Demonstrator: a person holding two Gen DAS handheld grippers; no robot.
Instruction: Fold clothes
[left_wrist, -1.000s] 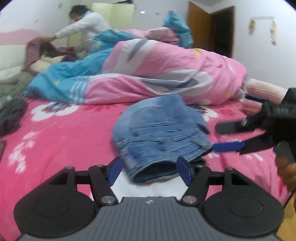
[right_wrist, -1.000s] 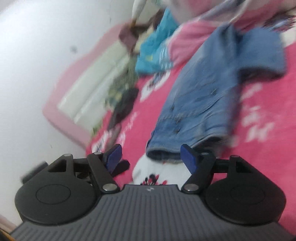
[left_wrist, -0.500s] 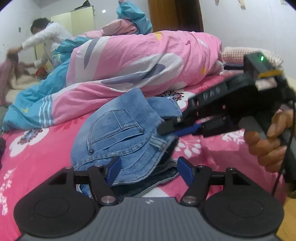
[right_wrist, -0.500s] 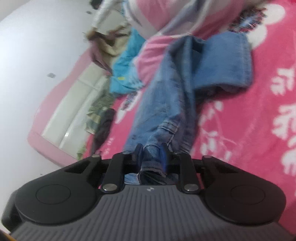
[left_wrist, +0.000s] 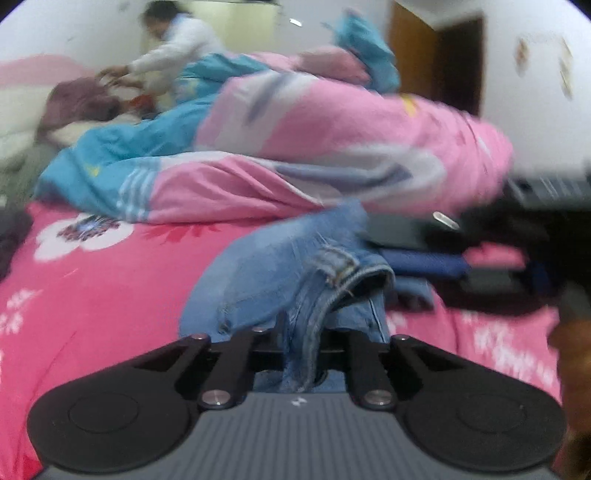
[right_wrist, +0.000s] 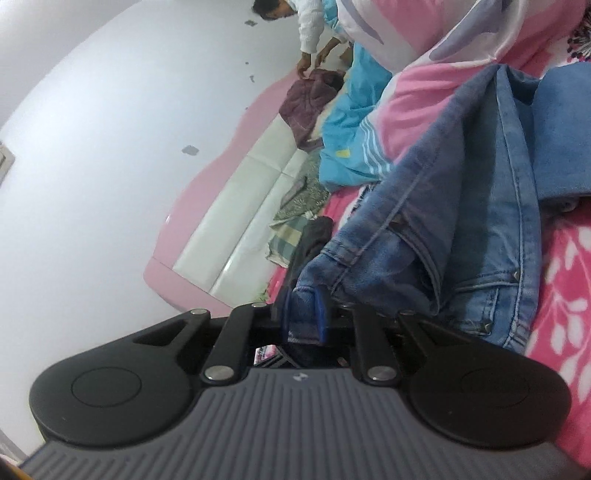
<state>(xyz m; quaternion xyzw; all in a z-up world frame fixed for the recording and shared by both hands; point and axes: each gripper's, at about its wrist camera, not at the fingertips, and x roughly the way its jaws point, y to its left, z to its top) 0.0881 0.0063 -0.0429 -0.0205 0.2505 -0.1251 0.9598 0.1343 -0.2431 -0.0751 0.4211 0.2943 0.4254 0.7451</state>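
A pair of blue jeans (left_wrist: 280, 266) lies bunched on the pink flowered bedspread (left_wrist: 92, 295). My left gripper (left_wrist: 301, 343) is shut on the jeans' waistband edge, with denim pinched between its jaws. My right gripper (right_wrist: 304, 317) is shut on another part of the jeans (right_wrist: 461, 206), at a hem or waistband edge, and lifts the cloth off the bed. The right gripper also shows blurred at the right of the left wrist view (left_wrist: 424, 264), close beside the jeans.
A pink and blue duvet (left_wrist: 295, 147) is heaped behind the jeans. A person in white (left_wrist: 173, 40) handles clothes at the far side. A white padded headboard (right_wrist: 251, 206) with loose clothes (right_wrist: 299, 218) lines the wall. A brown door (left_wrist: 436, 55) stands at the back right.
My left gripper has shut on the jeans' waistband; it was open half a second ago. My right gripper stays shut on the denim and has raised it. The left view has swung left.
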